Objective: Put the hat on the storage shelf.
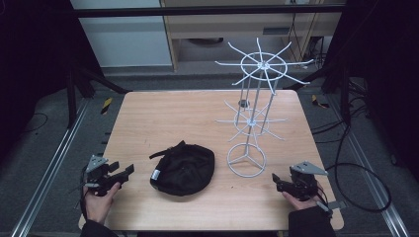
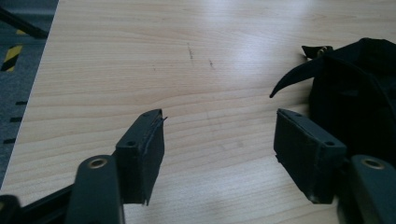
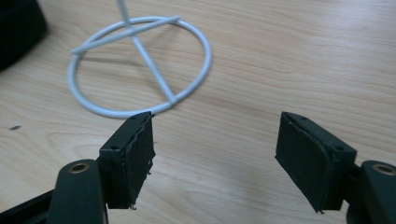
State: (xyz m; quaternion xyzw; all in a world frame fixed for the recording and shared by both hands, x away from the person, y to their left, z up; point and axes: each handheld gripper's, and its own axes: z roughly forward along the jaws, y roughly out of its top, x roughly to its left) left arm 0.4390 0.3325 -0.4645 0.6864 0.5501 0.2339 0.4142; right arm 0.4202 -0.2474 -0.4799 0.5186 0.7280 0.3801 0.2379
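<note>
A black cap (image 1: pixel 183 169) lies crumpled on the wooden table (image 1: pixel 163 118), near the front and a little left of centre. To its right stands a white wire rack (image 1: pixel 254 94) with two tiers of spokes on a ring base (image 1: pixel 246 159). My left gripper (image 1: pixel 123 171) rests at the front left, open, just left of the cap, with nothing between its jaws. The left gripper view has the cap (image 2: pixel 355 88) beside my right-hand jaw. My right gripper (image 1: pixel 279 181) sits at the front right, open and empty. In the right gripper view the ring base (image 3: pixel 140 65) lies just beyond my left-hand jaw.
Dark frame posts stand at the far sides of the table. Cables (image 1: pixel 356 163) trail over the grey floor on the right. A rail (image 1: pixel 49 163) runs along the floor on the left. Bare wood spreads across the far left part of the table.
</note>
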